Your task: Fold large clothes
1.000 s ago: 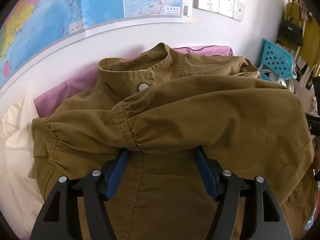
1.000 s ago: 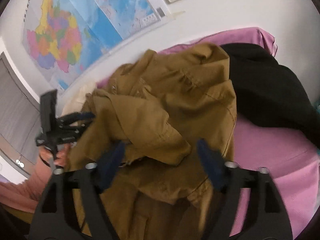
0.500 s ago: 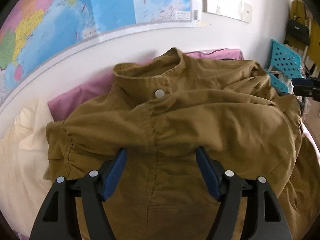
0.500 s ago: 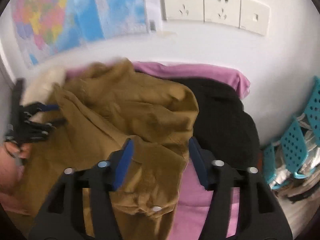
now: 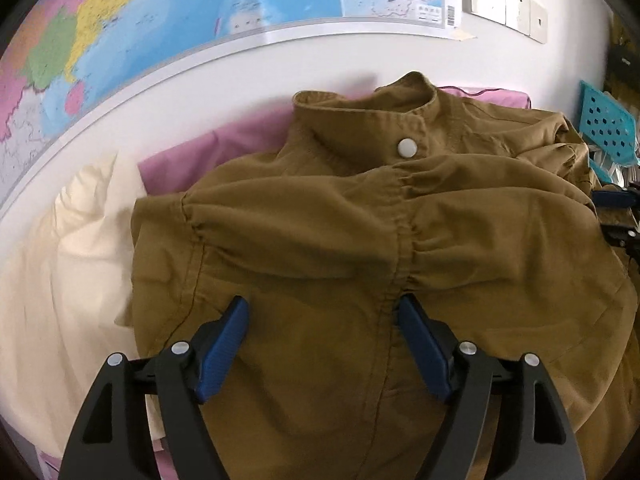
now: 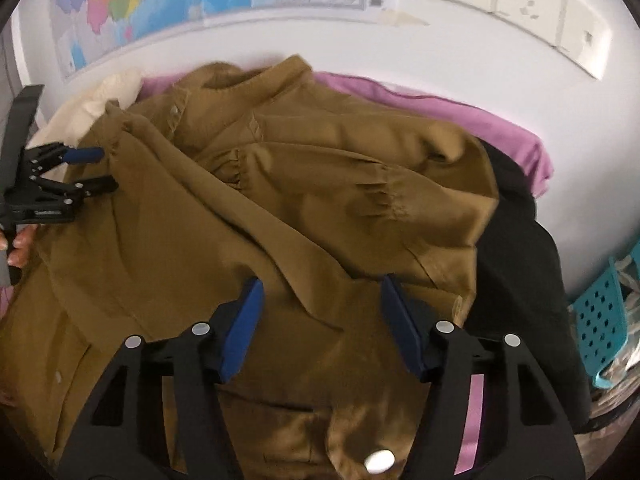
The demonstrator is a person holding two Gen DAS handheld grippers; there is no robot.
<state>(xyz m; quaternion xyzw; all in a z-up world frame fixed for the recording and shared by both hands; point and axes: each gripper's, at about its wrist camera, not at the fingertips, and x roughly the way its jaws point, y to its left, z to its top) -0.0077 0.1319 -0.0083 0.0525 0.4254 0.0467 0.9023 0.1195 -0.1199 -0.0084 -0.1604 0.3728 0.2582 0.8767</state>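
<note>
A: Where is the mustard-brown cotton jacket [image 5: 360, 240]?

B: On the pink-sheeted bed [image 5: 224, 148], collar toward the wall, both sleeves crossed over the chest. The left gripper [image 5: 322, 344] and right gripper [image 6: 320, 320] hover above it, fingers opening, nothing between them.

A: Best technique?

B: Probably pinch the hem at 2 corners and fold toward the collar. The wall map's [image 5: 200, 4] print is too small to read.
</note>
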